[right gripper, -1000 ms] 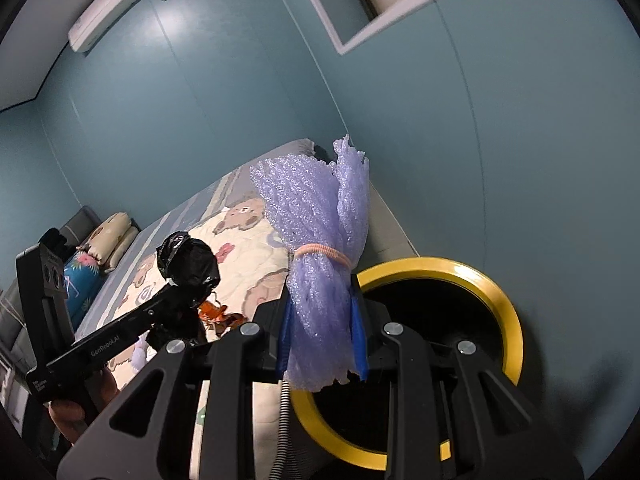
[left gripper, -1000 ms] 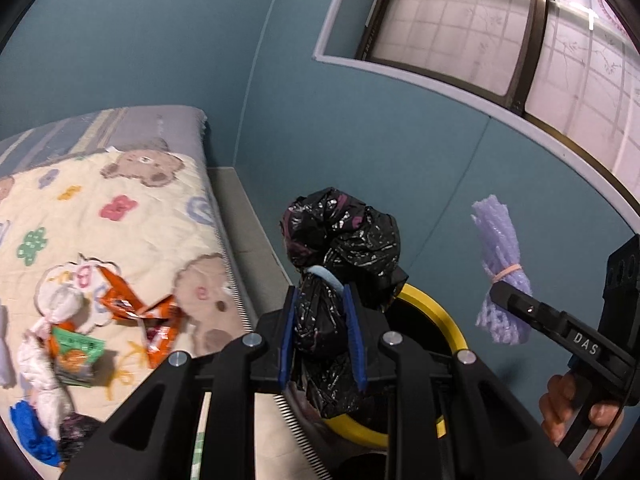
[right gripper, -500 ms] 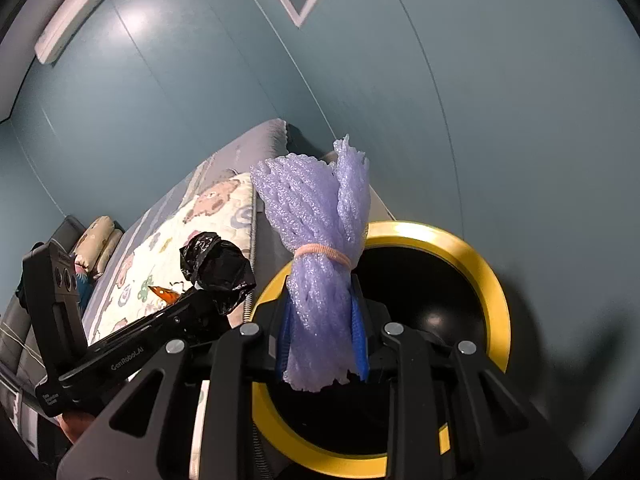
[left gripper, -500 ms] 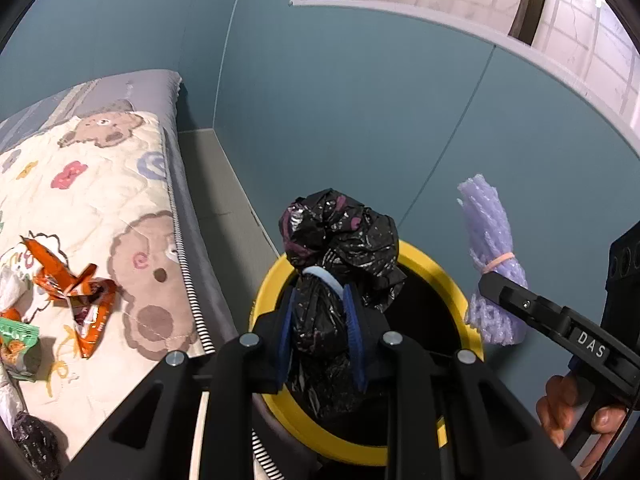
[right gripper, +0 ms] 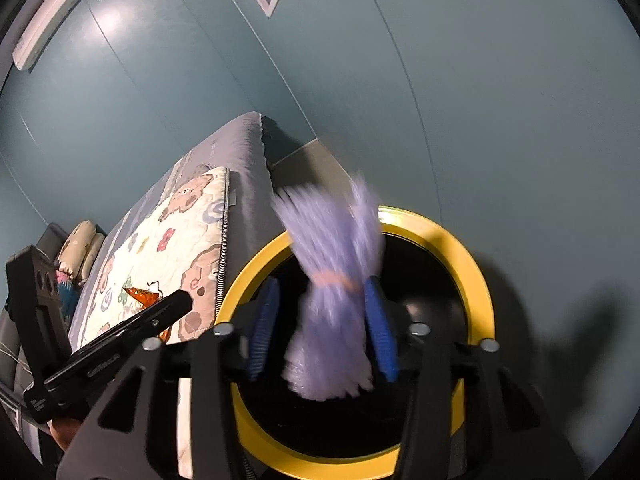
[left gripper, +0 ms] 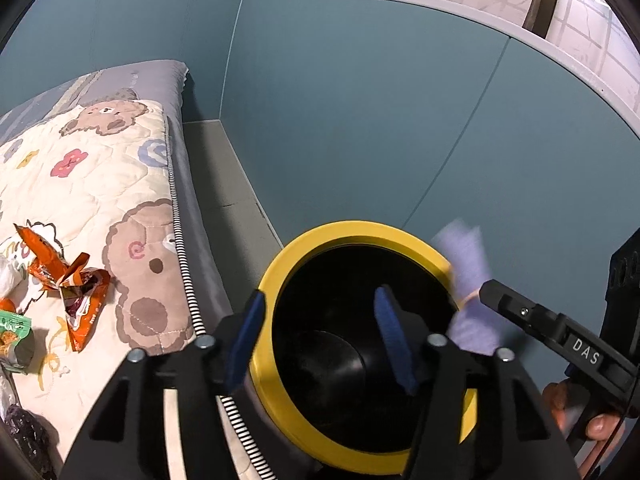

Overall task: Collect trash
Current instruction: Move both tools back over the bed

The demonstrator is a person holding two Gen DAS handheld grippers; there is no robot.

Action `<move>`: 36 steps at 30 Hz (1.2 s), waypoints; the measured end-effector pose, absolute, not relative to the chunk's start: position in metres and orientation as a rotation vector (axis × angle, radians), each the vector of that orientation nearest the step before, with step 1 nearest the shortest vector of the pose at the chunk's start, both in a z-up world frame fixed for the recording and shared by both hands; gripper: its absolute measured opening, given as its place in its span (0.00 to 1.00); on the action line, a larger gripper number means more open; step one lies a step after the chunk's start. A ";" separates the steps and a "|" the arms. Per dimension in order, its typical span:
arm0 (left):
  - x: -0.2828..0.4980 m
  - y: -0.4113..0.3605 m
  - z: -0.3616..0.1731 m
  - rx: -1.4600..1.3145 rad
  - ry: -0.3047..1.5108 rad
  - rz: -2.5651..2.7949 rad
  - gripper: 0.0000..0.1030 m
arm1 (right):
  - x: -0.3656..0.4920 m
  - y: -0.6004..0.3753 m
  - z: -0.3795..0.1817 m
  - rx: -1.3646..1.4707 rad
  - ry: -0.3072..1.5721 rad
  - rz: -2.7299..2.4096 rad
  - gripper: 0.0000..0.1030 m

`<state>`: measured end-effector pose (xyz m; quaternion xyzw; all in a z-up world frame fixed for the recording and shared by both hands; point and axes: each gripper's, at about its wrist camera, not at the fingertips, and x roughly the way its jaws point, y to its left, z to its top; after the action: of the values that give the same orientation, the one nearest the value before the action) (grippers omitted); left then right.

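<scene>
The bin (left gripper: 348, 229) has a yellow rim and a black inside and stands between the bed and the wall. My left gripper (left gripper: 320, 296) hangs over its mouth, jaws opening, with nothing between the blue pads. No black bag shows in the dark bin. My right gripper (right gripper: 322, 283) is above the same bin (right gripper: 474, 268), jaws opening. The purple foam net bundle (right gripper: 334, 248), tied with an orange band, is blurred between the pads; the left pad stands clear of it. In the left wrist view the bundle (left gripper: 466, 268) is a smear at the rim.
Orange wrappers (left gripper: 76, 280), a green packet (left gripper: 16, 332), white tissue (left gripper: 8, 276) and a dark bag (left gripper: 24, 432) lie on the bear-print quilt (left gripper: 100, 184). The blue wall (left gripper: 400, 120) is close behind the bin. A hand (left gripper: 592, 420) holds the right gripper's handle.
Both grippers came down over the bin and then opened. The black bag is gone from the left jaws. The purple bundle is loose and blurred between the right jaws.
</scene>
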<state>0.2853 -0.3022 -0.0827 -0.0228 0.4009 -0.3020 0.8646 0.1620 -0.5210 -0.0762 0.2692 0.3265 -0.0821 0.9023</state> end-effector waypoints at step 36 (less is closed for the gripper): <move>0.224 -0.098 -0.010 -0.123 0.623 -0.308 0.90 | 0.155 -0.392 -0.009 0.397 0.595 0.080 0.59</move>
<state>0.2241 -0.0980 -0.0105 -0.0604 0.3051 -0.1509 0.9383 0.1547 -0.3920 -0.0092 0.1944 0.2913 0.0392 0.9359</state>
